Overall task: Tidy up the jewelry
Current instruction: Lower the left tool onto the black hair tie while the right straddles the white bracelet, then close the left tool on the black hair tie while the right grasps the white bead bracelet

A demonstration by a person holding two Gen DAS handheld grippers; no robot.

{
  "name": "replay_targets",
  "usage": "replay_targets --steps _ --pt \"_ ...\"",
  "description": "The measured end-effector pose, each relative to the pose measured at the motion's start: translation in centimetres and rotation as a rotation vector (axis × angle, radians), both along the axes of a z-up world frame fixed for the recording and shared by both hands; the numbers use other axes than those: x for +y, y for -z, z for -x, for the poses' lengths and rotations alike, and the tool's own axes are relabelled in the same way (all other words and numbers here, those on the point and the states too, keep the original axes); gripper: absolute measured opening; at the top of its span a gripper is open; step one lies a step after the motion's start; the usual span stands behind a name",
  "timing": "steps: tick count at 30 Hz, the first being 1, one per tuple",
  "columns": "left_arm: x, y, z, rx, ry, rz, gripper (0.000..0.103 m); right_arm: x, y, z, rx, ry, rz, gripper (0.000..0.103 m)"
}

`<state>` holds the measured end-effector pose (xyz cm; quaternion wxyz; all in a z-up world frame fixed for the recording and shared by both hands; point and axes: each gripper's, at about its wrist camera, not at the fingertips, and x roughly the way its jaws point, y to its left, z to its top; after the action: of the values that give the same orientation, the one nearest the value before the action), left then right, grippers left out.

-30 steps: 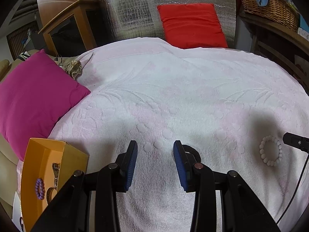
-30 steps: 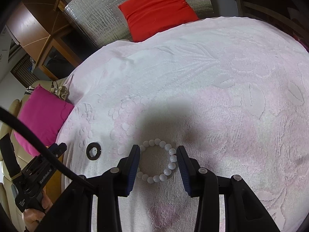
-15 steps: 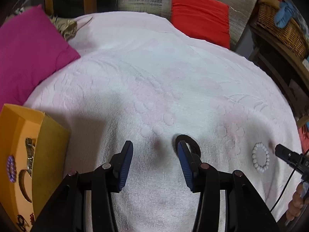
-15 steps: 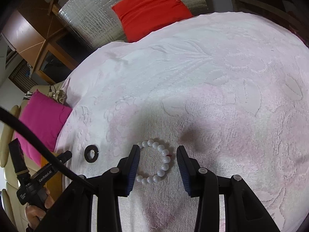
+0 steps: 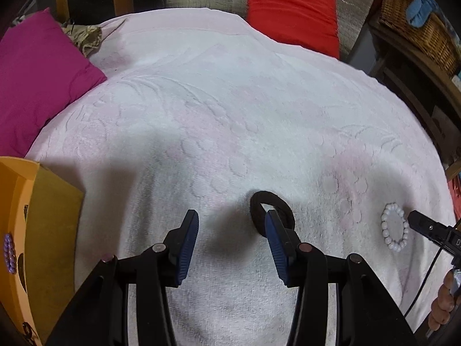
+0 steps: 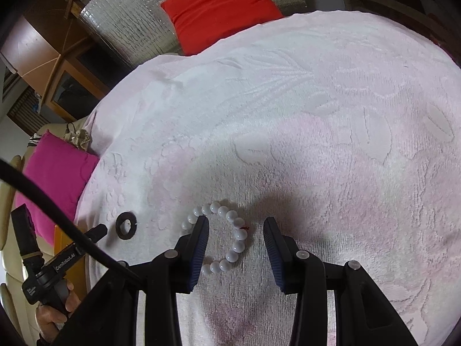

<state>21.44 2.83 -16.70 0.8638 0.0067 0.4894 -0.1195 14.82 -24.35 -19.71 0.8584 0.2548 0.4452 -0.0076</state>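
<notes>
Left gripper (image 5: 232, 232): jaws apart, nothing held, low over the towel (image 5: 230, 101). Its right finger stands over the near edge of the black ring (image 5: 260, 199), a dark fabric-like band lying flat; whether the finger touches it cannot be told. The band's far arc shows clear of the finger; little of the band lies between the two fingers.

Right gripper (image 6: 236, 238): jaws apart, nothing held. The white bead bracelet (image 6: 230, 236) lies flat on the towel, its right side between the fingers, its left side hidden behind or passing under the left finger. No bead is pinched.

Step in hand, by judgement: both tools are at the pre-grasp stage, each set over its own piece; neither piece is lifted. Next move calls for shifting the left gripper rightward so one side of the band sits between the pads, and closing the right gripper on the bracelet's bead run, then carrying each to the box.

Container: an orange box (image 5: 17, 216) stands open at the left edge of the towel, well apart from both pieces. Inside it a purple bead bracelet (image 5: 8, 252) is visible, with other dark items too small to identify.
</notes>
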Motion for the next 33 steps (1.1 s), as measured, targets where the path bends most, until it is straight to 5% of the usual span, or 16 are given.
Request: replay_targets --steps 13,33 --pt "-1.3 0.1 0.3 -0.051 -0.007 -0.099 0.049 0.6 0.4 -0.5 -0.004 -0.014 0.024 0.043" --pt "-1.5 -1.7 1.0 -0.148 0.0 -0.152 0.049 0.6 0.4 -0.6 -0.002 -0.014 0.029 0.043"
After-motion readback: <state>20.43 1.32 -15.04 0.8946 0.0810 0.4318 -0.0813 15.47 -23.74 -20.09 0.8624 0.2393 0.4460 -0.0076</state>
